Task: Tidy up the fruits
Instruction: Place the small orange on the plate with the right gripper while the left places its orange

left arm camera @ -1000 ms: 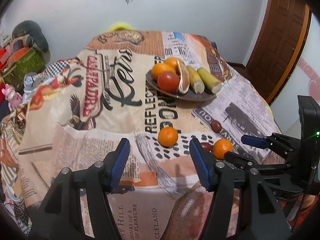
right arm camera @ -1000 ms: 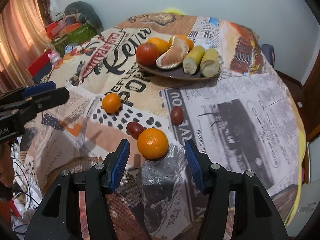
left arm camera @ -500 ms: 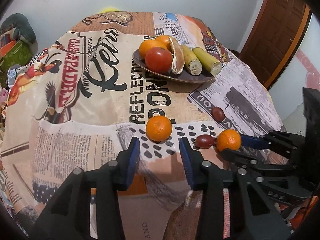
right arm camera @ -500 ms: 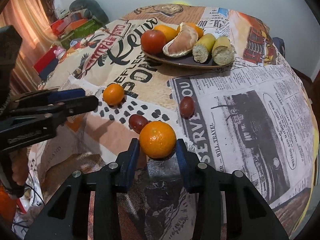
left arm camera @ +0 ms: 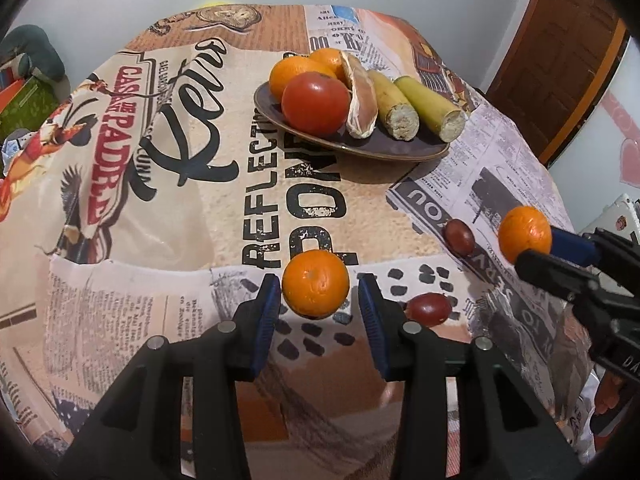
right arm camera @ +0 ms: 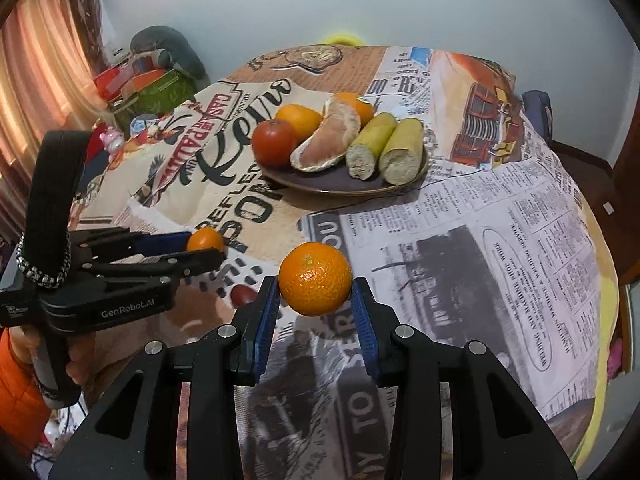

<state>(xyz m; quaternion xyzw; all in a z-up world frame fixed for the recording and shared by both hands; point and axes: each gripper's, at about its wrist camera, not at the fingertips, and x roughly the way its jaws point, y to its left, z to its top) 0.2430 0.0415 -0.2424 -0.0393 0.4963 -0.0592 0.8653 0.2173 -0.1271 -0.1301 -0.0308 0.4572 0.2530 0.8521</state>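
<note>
Both wrist cameras are looking forward, low and close, across the newspaper-print tablecloth (left arm camera: 168, 208), sharing the dark oval plate (right arm camera: 344, 186) (left arm camera: 400, 150).

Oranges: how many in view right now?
4. One in the left claw, one in the right claw, two on the plate behind the tomato. More may hide there.

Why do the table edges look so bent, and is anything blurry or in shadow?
Left wrist view: the fisheye lens bows the tablecloth and darkens the corners; the orange between the fingers is sharp and casts a shadow below. Right wrist view: same bending; the dark red fruit looks soft, and the curtain glows warm.
</note>
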